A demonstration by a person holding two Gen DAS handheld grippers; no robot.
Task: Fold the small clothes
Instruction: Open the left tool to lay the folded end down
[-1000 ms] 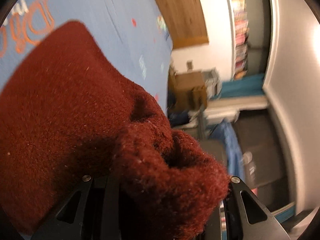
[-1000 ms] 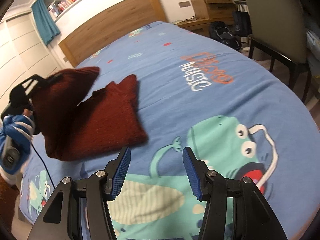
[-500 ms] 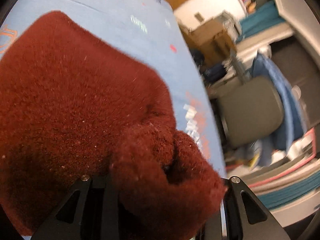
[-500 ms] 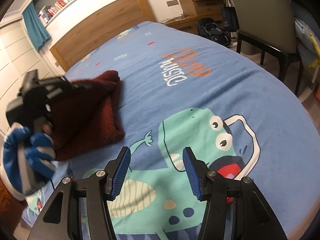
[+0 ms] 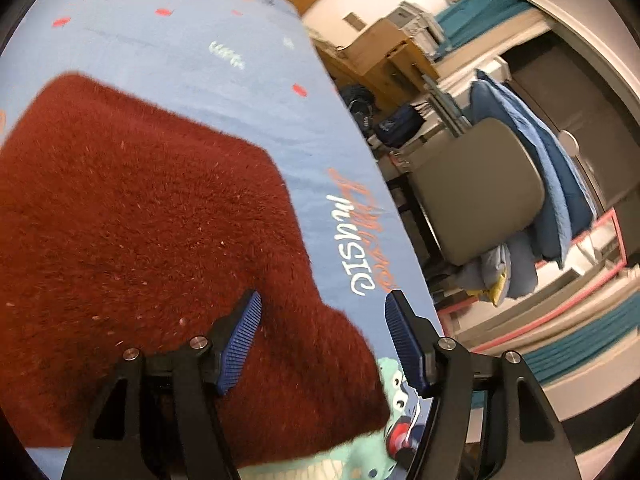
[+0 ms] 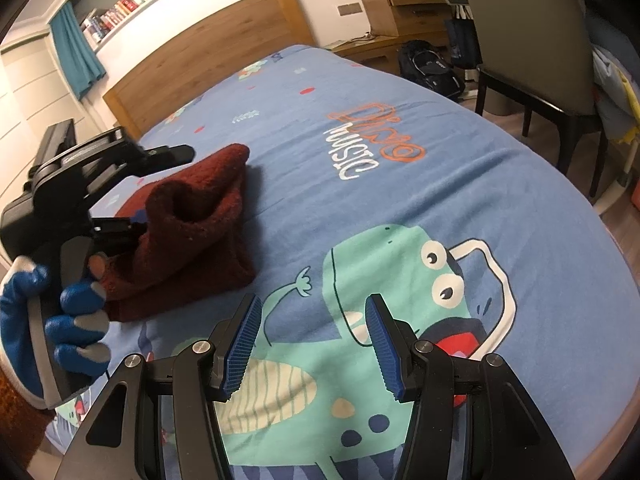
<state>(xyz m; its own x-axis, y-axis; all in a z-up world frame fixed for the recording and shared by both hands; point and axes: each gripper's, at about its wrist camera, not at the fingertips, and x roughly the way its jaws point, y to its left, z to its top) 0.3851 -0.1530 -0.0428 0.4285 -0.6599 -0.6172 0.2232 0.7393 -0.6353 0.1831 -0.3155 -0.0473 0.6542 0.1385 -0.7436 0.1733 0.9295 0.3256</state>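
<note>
Four fingers (image 6: 244, 344), one sweater (image 6: 192, 232)

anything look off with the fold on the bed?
Yes: the dark red garment is not flat. Its upper layer bulges into an open pouch beside the left gripper, whose jaws have just been opening. The right gripper hangs open over the blue bedspread.

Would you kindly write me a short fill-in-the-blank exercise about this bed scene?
1. The folded garment lying on the bedsheet is dark ____.
2. The cartoon animal printed on the bedsheet is a ____.
3. The pads of the right hand-held gripper are coloured ____.

Missing words: red; dinosaur; blue
</note>
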